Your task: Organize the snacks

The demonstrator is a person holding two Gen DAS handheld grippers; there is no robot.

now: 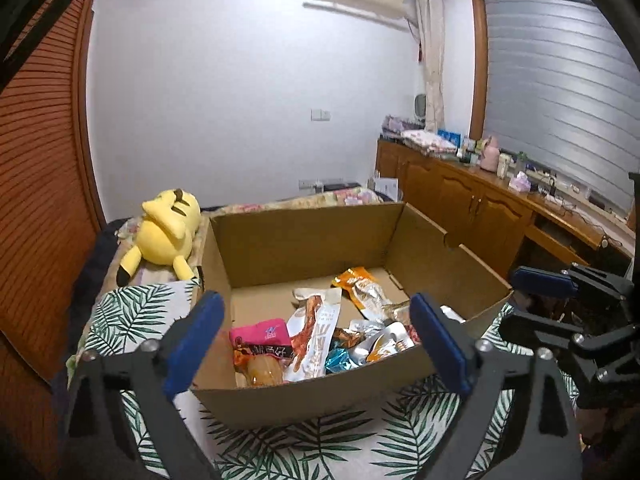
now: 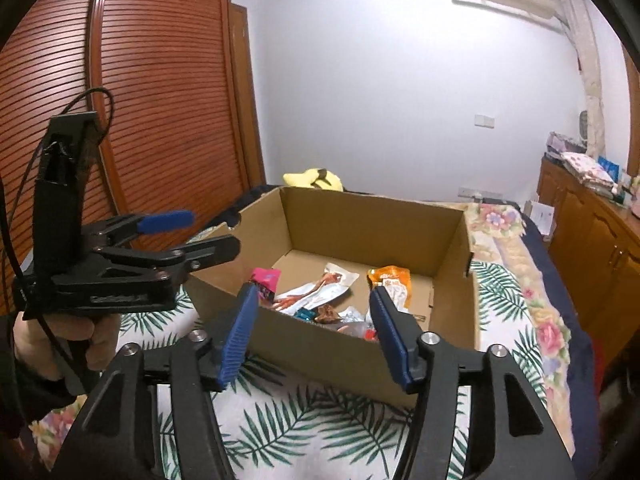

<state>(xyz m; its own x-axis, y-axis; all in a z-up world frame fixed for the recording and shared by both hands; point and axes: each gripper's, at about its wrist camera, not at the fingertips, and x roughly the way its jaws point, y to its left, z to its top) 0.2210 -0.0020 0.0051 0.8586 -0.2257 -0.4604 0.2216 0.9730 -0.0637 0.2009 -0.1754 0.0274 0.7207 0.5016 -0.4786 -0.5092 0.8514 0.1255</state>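
Note:
An open cardboard box (image 1: 304, 236) stands on a leaf-print cloth and holds several snack packets. Among them are a pink packet (image 1: 262, 332), a long white packet with a red print (image 1: 316, 332), an orange packet (image 1: 356, 280) and a blue foil piece (image 1: 340, 360). My left gripper (image 1: 316, 340) hovers over the box's near wall, open, with nothing between its blue pads. From the right wrist, the box (image 2: 360, 220) lies just ahead, and my right gripper (image 2: 316, 332) is open and empty above its near edge. The left gripper (image 2: 200, 234) is beside it on the left.
A yellow plush toy (image 1: 168, 228) lies behind the box's left side. The leaf-print cloth (image 1: 132, 312) covers a bed with a floral quilt (image 2: 504, 232). Wooden cabinets (image 1: 460, 196) with clutter on top run along the right. A louvered wardrobe door (image 2: 160, 80) stands on the left. A hand (image 2: 40, 340) holds the left gripper.

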